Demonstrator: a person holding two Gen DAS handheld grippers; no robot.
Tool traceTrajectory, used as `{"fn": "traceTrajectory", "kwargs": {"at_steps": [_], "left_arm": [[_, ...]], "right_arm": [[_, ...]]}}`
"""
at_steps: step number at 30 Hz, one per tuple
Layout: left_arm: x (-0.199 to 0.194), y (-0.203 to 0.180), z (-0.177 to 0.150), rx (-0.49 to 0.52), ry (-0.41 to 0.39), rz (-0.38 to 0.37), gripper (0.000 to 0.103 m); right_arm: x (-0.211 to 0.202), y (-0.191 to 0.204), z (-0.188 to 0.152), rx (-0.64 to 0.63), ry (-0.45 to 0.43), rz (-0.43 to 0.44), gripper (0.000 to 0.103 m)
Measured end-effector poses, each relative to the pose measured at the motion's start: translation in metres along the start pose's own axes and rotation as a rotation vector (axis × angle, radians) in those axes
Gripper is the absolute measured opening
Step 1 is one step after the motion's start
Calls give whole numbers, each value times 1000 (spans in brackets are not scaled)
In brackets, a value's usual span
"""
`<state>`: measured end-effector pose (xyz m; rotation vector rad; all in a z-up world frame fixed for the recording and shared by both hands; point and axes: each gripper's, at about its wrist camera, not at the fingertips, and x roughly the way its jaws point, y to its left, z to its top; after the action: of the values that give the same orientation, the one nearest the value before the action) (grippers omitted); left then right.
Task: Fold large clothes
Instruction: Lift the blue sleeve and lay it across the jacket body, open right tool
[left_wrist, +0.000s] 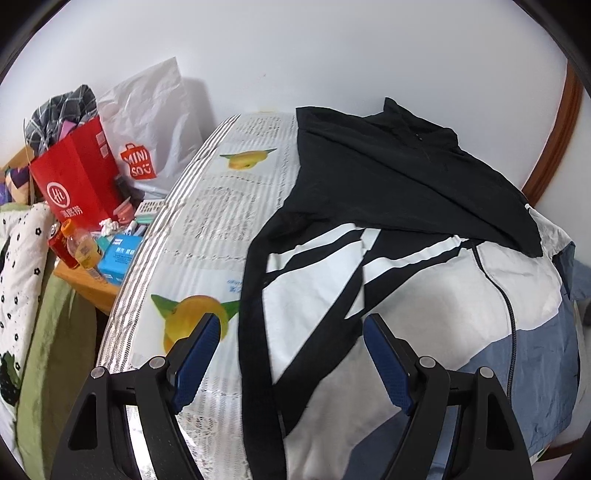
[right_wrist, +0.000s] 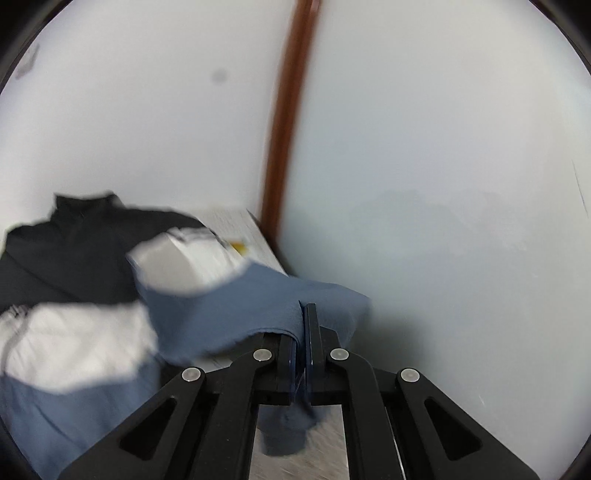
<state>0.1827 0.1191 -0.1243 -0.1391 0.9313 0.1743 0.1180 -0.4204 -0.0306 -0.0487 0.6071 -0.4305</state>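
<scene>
A black, white and blue zip jacket (left_wrist: 406, 266) lies spread on the patterned bed cover (left_wrist: 221, 206), collar at the far end by the wall. One black-edged sleeve is folded across its front. My left gripper (left_wrist: 290, 325) is open and empty, hovering above the jacket's near left part. My right gripper (right_wrist: 303, 314) is shut on the blue sleeve (right_wrist: 258, 302) of the jacket (right_wrist: 74, 332) and holds it lifted at the jacket's right side; this view is motion-blurred.
A wooden side table (left_wrist: 88, 284) left of the bed holds a red paper bag (left_wrist: 77, 184), a white Miniso bag (left_wrist: 147, 129), bottles and boxes. A floral quilt (left_wrist: 22, 266) lies at far left. White wall and a brown door frame (right_wrist: 288, 122) stand behind.
</scene>
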Motion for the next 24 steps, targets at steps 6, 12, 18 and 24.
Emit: {"fn": "traceTrajectory", "kwargs": {"at_steps": [6, 12, 18, 24], "left_arm": [[-2, 7, 3, 22, -53, 42, 78], [1, 14, 7, 19, -61, 19, 78], [7, 22, 8, 4, -60, -14, 78], [12, 23, 10, 13, -63, -34, 78]], "right_arm": [[-15, 80, 52, -52, -75, 126, 3], [-12, 177, 85, -120, -114, 276, 3], [5, 270, 92, -203, -85, 412, 3], [22, 345, 77, -317, -32, 526, 3]]}}
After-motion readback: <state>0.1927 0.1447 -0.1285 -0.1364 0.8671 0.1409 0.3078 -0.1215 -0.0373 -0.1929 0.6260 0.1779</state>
